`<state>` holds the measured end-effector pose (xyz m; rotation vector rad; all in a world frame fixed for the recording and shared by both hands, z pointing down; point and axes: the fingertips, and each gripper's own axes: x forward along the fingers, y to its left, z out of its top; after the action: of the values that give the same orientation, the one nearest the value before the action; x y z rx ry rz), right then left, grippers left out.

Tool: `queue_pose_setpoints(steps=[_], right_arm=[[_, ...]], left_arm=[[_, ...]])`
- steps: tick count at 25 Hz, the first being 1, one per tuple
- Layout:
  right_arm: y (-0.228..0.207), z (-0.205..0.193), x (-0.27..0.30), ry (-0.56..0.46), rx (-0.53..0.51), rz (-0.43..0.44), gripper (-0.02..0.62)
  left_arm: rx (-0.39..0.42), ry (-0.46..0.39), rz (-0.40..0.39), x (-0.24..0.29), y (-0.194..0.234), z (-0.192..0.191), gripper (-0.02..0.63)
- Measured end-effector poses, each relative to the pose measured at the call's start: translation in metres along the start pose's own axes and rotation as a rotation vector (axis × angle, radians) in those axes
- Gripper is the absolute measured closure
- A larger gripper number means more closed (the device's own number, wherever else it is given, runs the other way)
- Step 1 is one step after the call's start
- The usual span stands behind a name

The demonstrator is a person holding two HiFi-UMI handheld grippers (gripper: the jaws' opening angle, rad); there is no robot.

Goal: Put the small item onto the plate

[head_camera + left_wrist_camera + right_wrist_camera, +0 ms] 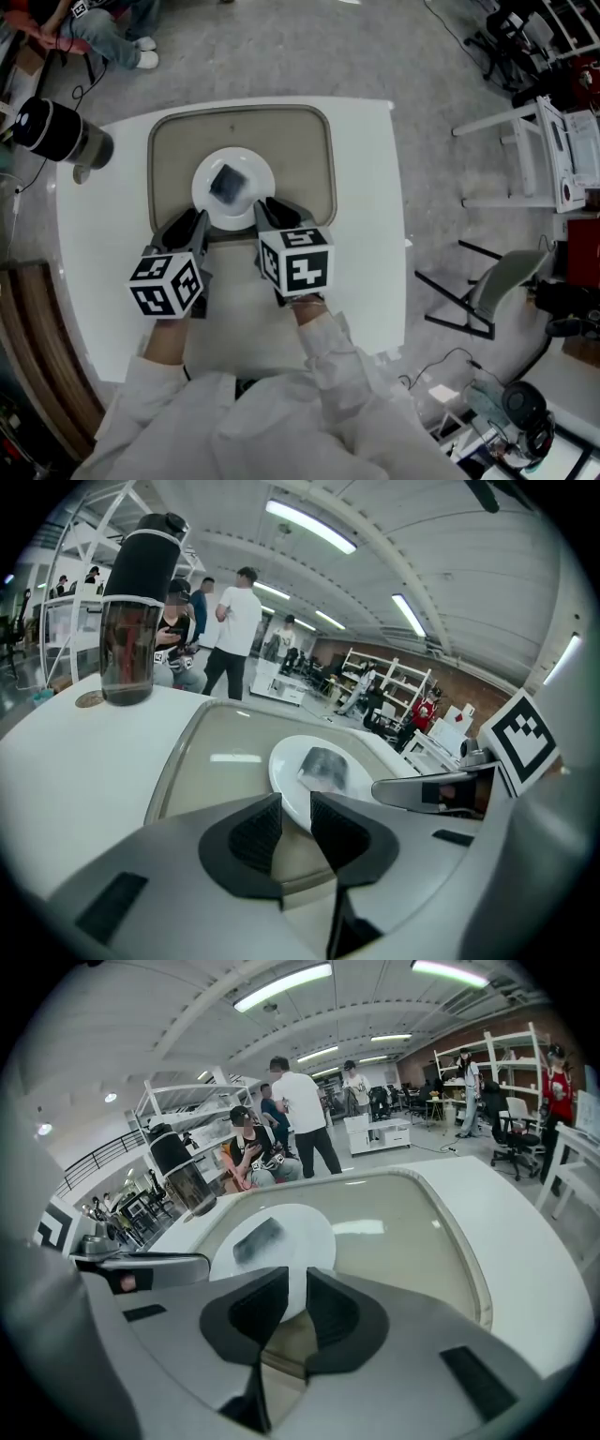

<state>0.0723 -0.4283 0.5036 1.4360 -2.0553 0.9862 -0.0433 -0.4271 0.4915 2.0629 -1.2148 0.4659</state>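
Head view, steeply down: finds the small dark item lying flat on the white plate, near its middle and free of both grippers. Places the plate on the beige tray and the tray on the white table, with a dark bottle standing well apart near the table's far left corner.

Sets the left gripper and the right gripper side by side at the plate's near edge. Has both pointing forward and down over the tray's near rim, with a white sleeve trailing behind the right one.

Left gripper view: shows the jaws standing slightly apart, with a narrow gap between the ribbed pads. Holds nothing in that gap; only the plate's rim and the tray show beyond it. Reads as open and empty.

Right gripper view: shows much the same. Jaws a little apart, pads pressing on nothing, plate and item ahead and slightly to the left.

On progress: looks as good as done, with the item already resting on the plate and nothing gripping it. Leaves little, probably only drawing both grippers back from the plate without nudging its rim, since the tips sit very near it. Cannot tell from these views whether either tip actually touches the rim.
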Motion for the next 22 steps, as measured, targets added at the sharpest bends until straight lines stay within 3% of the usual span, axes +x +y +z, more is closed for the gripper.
queue_pose_setpoints(steps=[11,17,22], right_arm=[[0.001,0.006,-0.022,-0.050,-0.001,0.033,0.531],[0.022,0.011,-0.057,-0.148,0.040,0.148,0.533],[0.042,-0.002,-0.102,-0.201,-0.021,0.232,0.565]], left_arm=[[0.051,-0.007,-0.019,-0.015,-0.014,0.005,0.526],[0.125,-0.074,-0.104,-0.039,-0.041,0.016,0.552],[0.159,-0.139,-0.159,-0.076,-0.072,0.013,0.584]])
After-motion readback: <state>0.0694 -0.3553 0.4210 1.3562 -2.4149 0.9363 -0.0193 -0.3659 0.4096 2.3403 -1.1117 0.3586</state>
